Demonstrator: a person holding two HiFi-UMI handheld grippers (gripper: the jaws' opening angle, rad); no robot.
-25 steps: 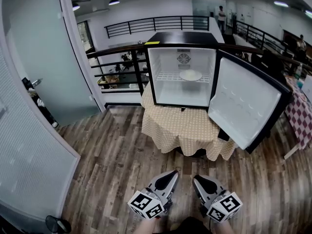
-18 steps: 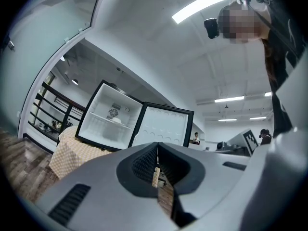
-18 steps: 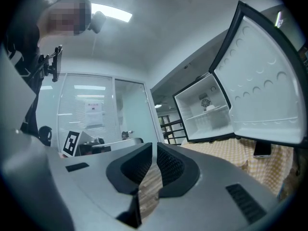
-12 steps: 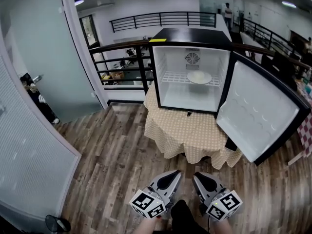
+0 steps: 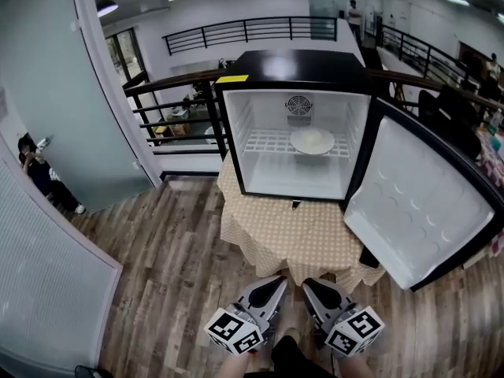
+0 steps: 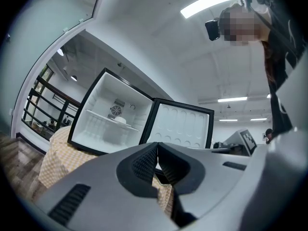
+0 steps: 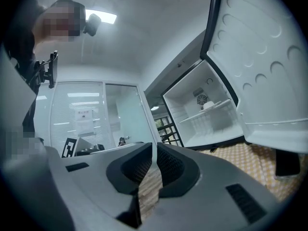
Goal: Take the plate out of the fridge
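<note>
Now the fridge (image 5: 293, 68) looms nearer at 12 o'clock, plate (image 5: 312, 140) still on its shelf (image 5: 266, 143); left gripper (image 5: 276, 283) and right gripper (image 5: 308, 286) stay low, both closed, empty.

I take this for an office building's upper floor. Straight ahead of my left gripper (image 5: 277, 283) a small fridge (image 5: 295, 68) sits on a cloth-covered table (image 5: 272, 227), and black railings (image 5: 244, 30) behind it overlook a lower level. Frosted glass partitions (image 5: 47, 101) run far to the gripper's left, above a wood-plank floor (image 5: 169, 274). Round ceiling lamps (image 5: 106, 9) hang overhead, and a person (image 5: 354, 10) stands far beyond.
</note>
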